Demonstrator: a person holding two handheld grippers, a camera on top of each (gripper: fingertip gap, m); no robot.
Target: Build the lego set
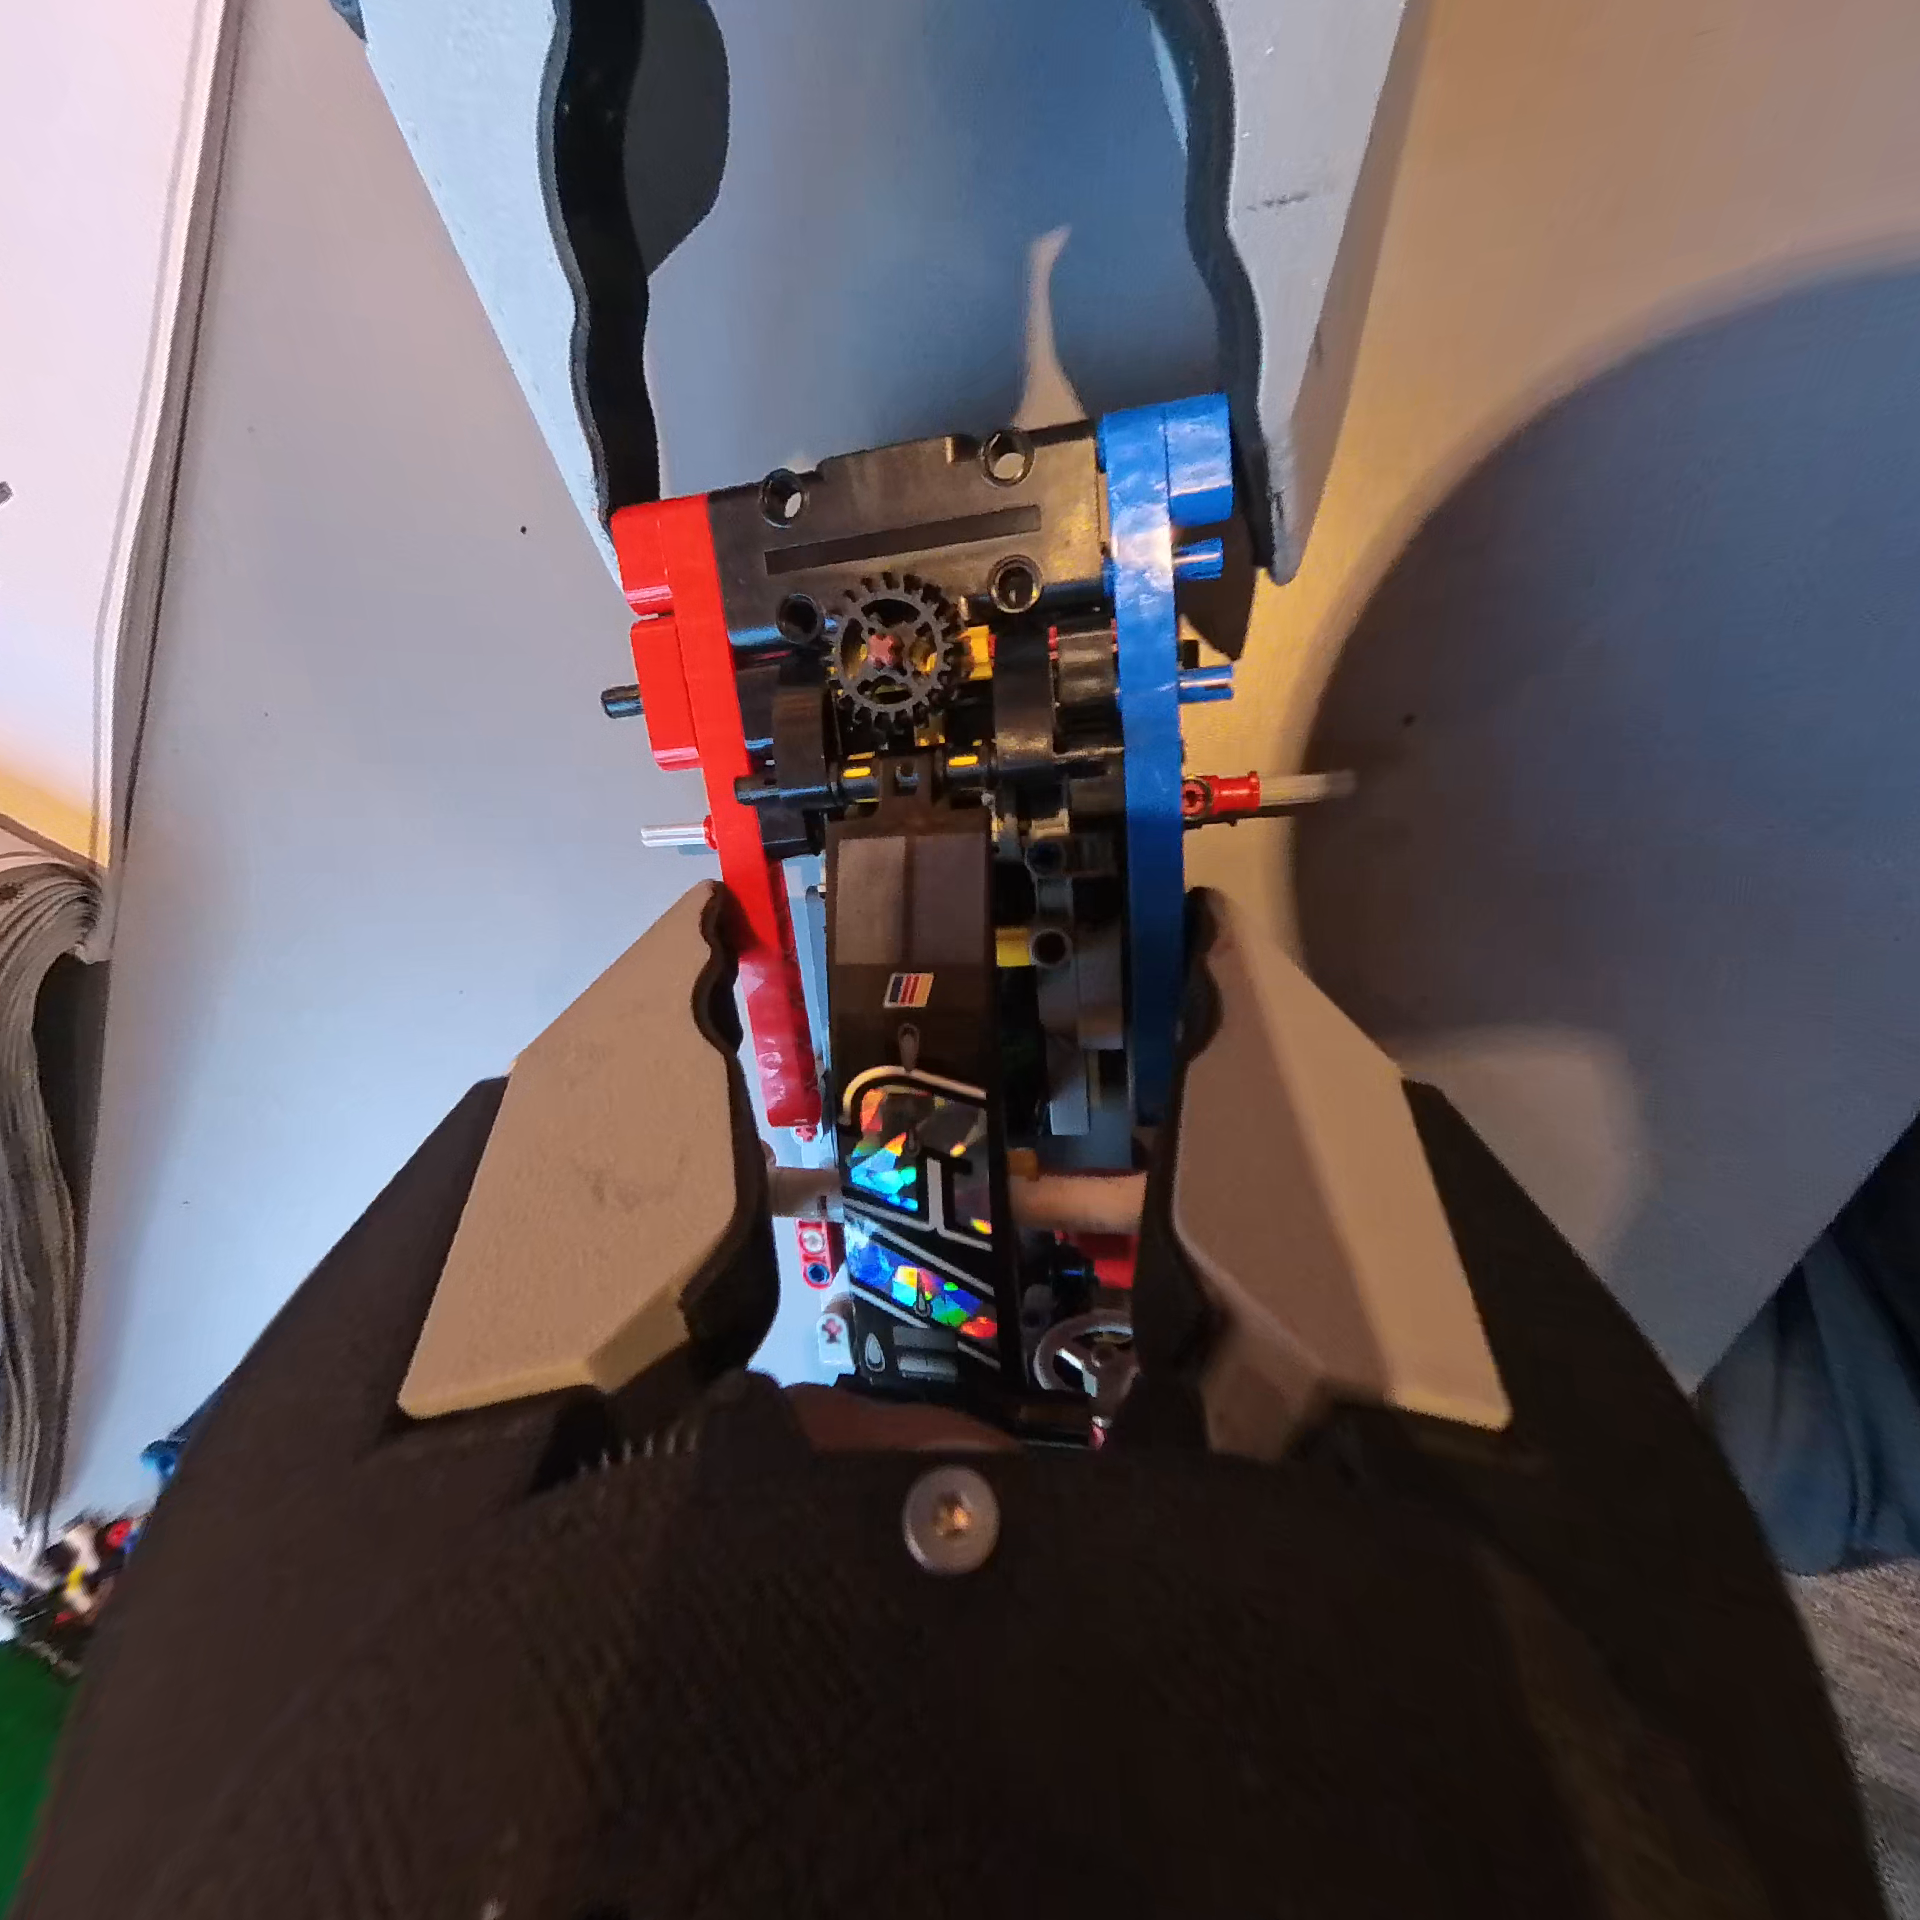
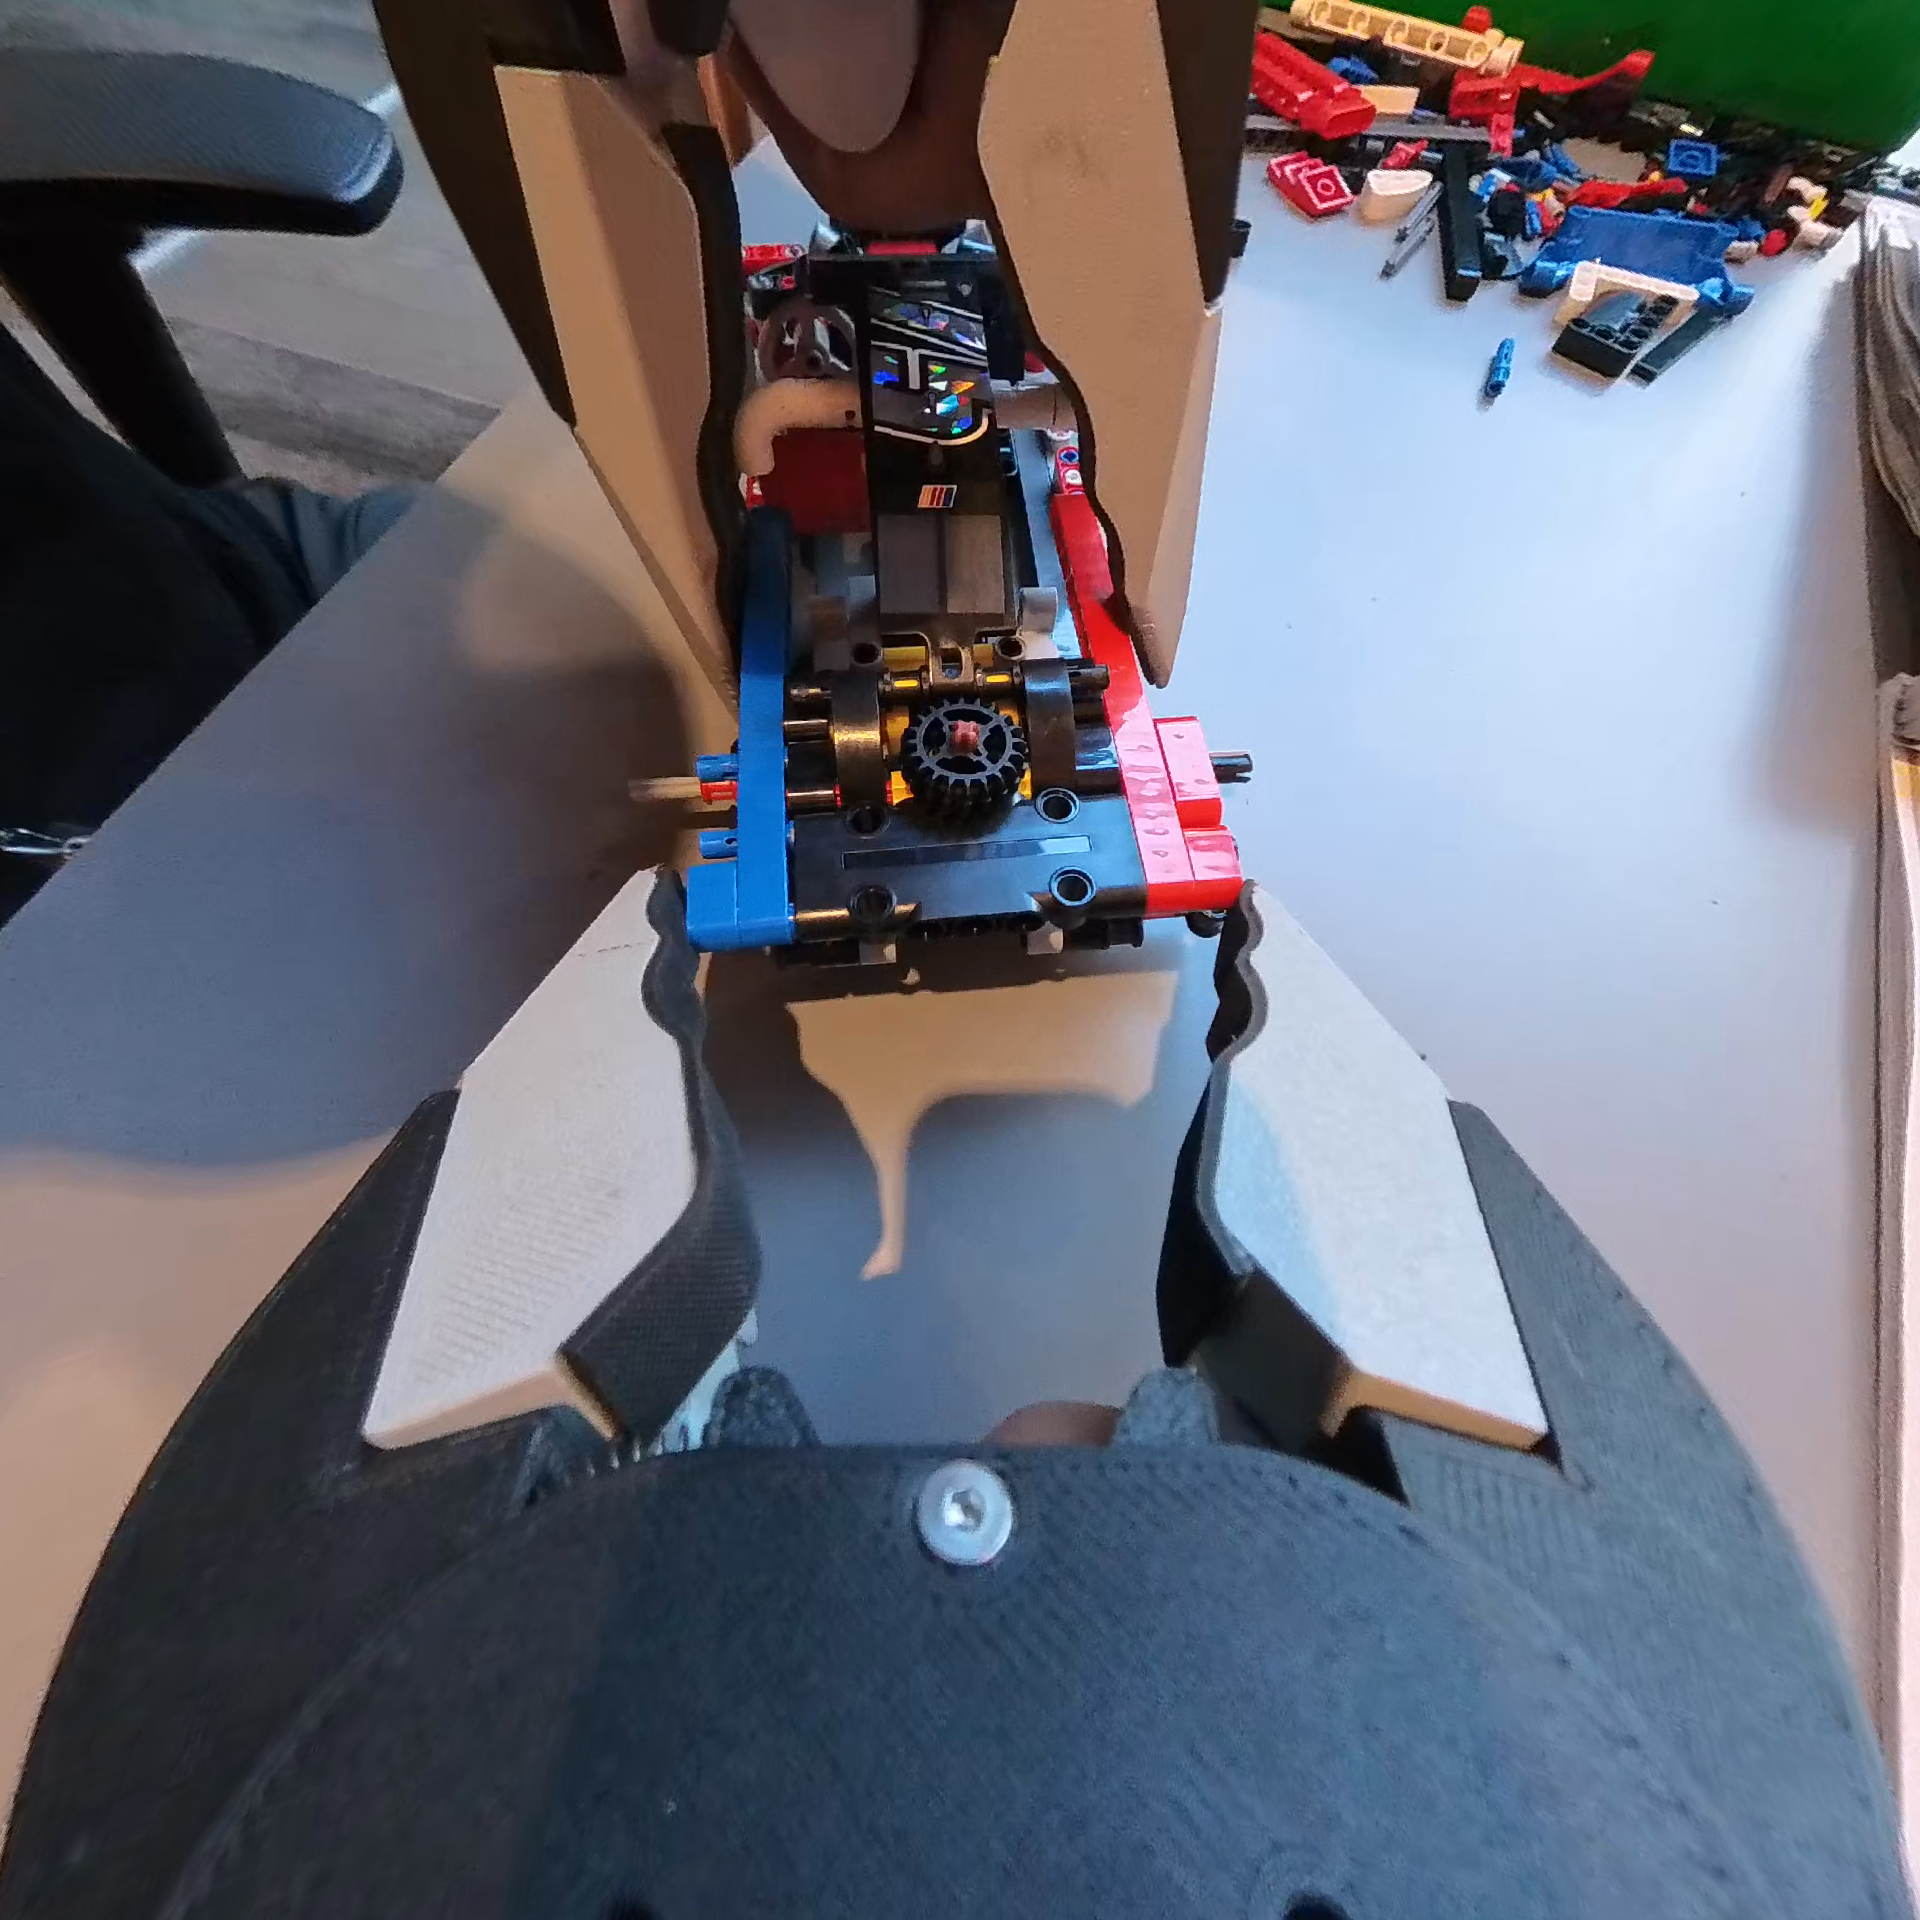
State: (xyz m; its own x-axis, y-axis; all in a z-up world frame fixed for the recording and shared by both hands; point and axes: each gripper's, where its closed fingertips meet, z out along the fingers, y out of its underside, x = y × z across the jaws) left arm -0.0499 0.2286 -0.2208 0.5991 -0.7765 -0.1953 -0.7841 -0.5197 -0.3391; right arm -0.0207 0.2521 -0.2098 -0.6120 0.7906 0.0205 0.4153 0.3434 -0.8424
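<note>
White worktop (image 2: 1507, 831) fills most of both views, pretty bare near the action, with an office chair (image 2: 156, 177) off past its edge, on the left of the right gripper.

Biggest thing on it is the half-built lego car (image 2: 935, 727), a long chassis sitting between the two grippers, which come at it from opposite ends. It has a blue side beam (image 1: 1148, 748) on one flank and a red side beam (image 1: 717, 707) on the other, and a black panel with a shiny holographic sticker (image 1: 914, 1164) runs down the middle.

Left gripper (image 1: 951, 914) is clamped on the car, one finger pressed against the red beam and the other against the blue one, so it's closed about as wide as the chassis. The car runs straight out ahead of it.

Right gripper (image 2: 956, 914) is spread wide, wider than the car's end. Its fingertips sit just at the blue and red corners, and I honestly can't tell if they're touching. Nothing is actually pinched between them.

Further out, ahead and to the right of the right gripper, there's a pile of loose bricks (image 2: 1538, 197) in red, blue, black and white.

Smallest bit: a black gear (image 2: 961, 750) with a red axle in its hub, sitting at the end of the car nearest the right gripper.
</note>
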